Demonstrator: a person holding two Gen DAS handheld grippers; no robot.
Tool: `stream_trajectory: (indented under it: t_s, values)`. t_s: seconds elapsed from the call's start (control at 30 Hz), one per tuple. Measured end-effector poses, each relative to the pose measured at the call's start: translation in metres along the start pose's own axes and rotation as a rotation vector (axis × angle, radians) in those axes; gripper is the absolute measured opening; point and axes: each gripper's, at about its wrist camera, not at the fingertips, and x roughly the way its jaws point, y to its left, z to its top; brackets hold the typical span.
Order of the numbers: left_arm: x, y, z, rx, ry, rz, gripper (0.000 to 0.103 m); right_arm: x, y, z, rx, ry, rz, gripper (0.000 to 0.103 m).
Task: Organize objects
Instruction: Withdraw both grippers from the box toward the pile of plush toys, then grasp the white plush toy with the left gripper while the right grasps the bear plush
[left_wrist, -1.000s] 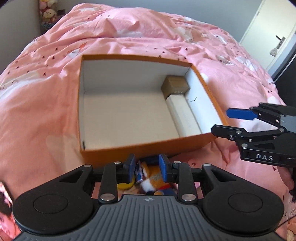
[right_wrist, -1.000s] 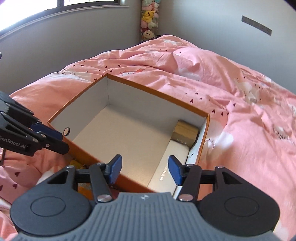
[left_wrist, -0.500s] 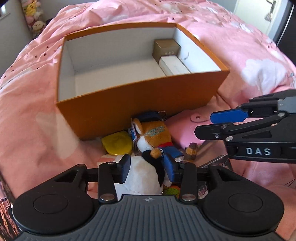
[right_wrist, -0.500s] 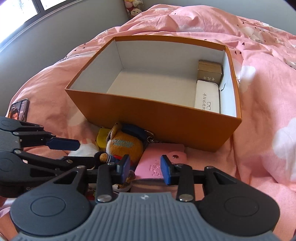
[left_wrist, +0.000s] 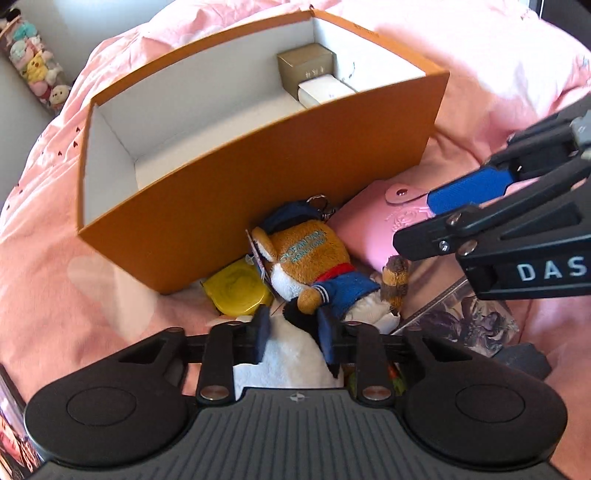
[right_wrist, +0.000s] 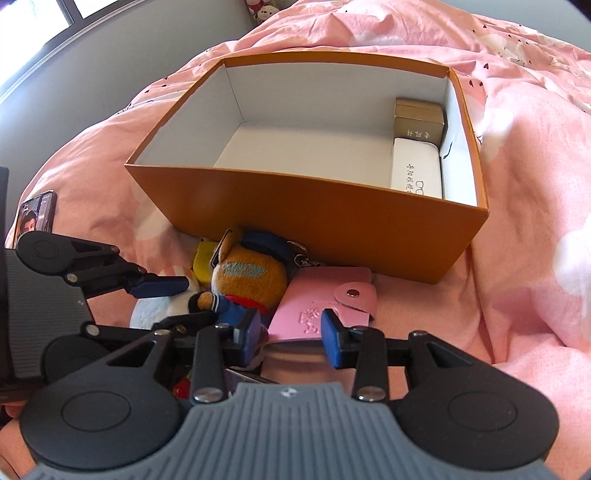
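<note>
Orange open-top cardboard box (right_wrist: 332, 218) sits on pink bedding (right_wrist: 517, 258); toys lie just before its near wall. My left gripper (left_wrist: 293, 325) is closing round a black-and-white plush (left_wrist: 288, 354), pads prob. touching. Right gripper (right_wrist: 290, 330) is apart, straddling a pink snap wallet (right_wrist: 314, 302).

A bed (right_wrist: 517, 258) under a rumpled pink patterned duvet fills the room, with grey walls (right_wrist: 92, 81) and a bright window (right_wrist: 44, 18) behind.
</note>
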Motion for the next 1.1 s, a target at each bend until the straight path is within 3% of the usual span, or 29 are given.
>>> stream_trajectory:
  t_s: [0.07, 0.3, 0.67, 0.7, 0.73, 0.83, 0.9, 0.97, 1.1]
  values:
    - [-0.010, 0.008, -0.002, -0.035, -0.008, -0.036, 0.005, 0.001, 0.001, 0.000, -0.009, 0.004, 0.011, 0.039]
    - [-0.040, 0.043, -0.011, -0.160, -0.026, -0.042, 0.003, 0.006, 0.020, 0.006, -0.069, 0.021, 0.094, 0.028]
    - [-0.053, 0.081, -0.014, -0.297, 0.042, -0.092, 0.001, 0.040, 0.064, 0.014, -0.136, 0.121, 0.270, 0.024]
    - [-0.051, 0.083, -0.014, -0.308, 0.052, -0.094, 0.003, 0.043, 0.068, 0.014, -0.144, 0.127, 0.267, 0.013]
    - [-0.051, 0.086, -0.014, -0.326, 0.059, -0.096, 0.006, 0.045, 0.072, 0.014, -0.158, 0.130, 0.256, 0.012]
    - [-0.050, 0.096, -0.014, -0.389, 0.057, -0.118, 0.031, 0.046, 0.079, 0.015, -0.182, 0.128, 0.266, 0.010]
    - [-0.049, 0.102, -0.013, -0.418, 0.061, -0.142, 0.054, 0.045, 0.080, 0.016, -0.182, 0.130, 0.279, 0.006]
    - [-0.044, 0.104, -0.010, -0.427, 0.087, -0.154, 0.066, 0.045, 0.080, 0.017, -0.174, 0.135, 0.301, 0.004]
    - [-0.025, 0.104, -0.005, -0.431, 0.171, -0.134, 0.069, 0.045, 0.083, 0.017, -0.170, 0.143, 0.345, 0.003]
